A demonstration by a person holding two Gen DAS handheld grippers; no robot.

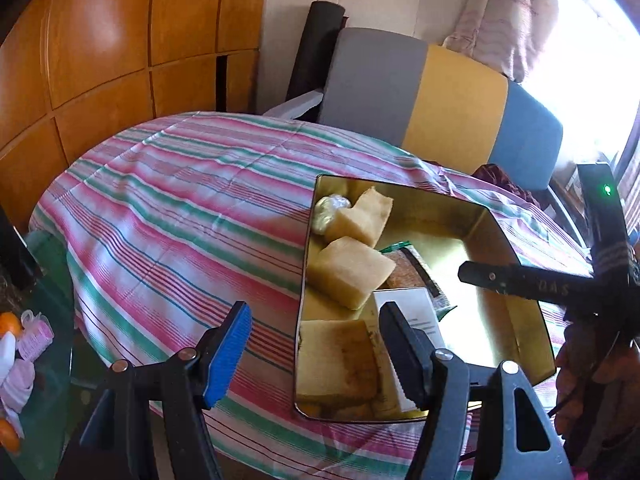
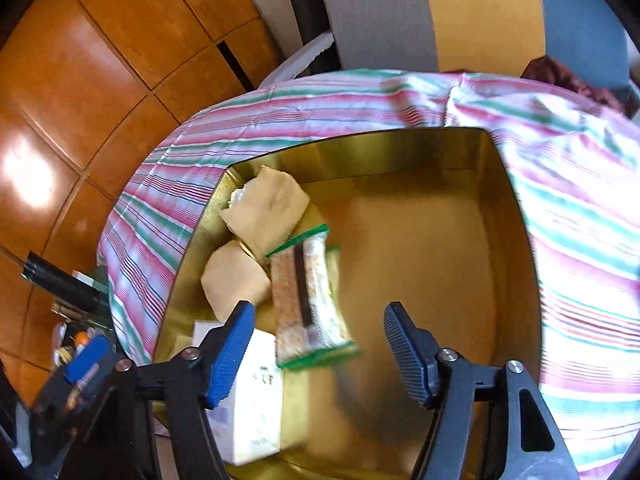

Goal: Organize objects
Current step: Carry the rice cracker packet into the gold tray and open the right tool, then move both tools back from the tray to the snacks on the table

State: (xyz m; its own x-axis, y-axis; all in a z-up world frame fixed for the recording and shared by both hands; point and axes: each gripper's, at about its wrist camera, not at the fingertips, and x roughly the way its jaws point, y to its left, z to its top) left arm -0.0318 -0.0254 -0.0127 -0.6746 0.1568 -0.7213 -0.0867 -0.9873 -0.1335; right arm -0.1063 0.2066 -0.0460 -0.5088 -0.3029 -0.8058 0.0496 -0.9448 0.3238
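Observation:
A gold tin (image 1: 496, 236) stands open on a table under a pink and green striped cloth (image 1: 180, 208). Inside lie cream blocks (image 1: 352, 276), a foil ball (image 1: 330, 212), a white box (image 2: 256, 396) and a clear snack packet with green ends (image 2: 308, 304). My left gripper (image 1: 316, 344) is open and astride the tin's near left wall, with nothing pressed between its pads. My right gripper (image 2: 320, 320) hangs open over the tin, and the packet lies below and between its fingers, free of both pads. One right finger (image 1: 516, 282) reaches in from the right in the left wrist view.
A chair with a grey, yellow and blue back (image 1: 440, 104) stands behind the table, with a dark red cloth (image 1: 500, 176) on its seat. Wooden wall panels (image 1: 100, 60) are on the left. A glass side table (image 1: 44, 280) at far left carries oranges and pink items.

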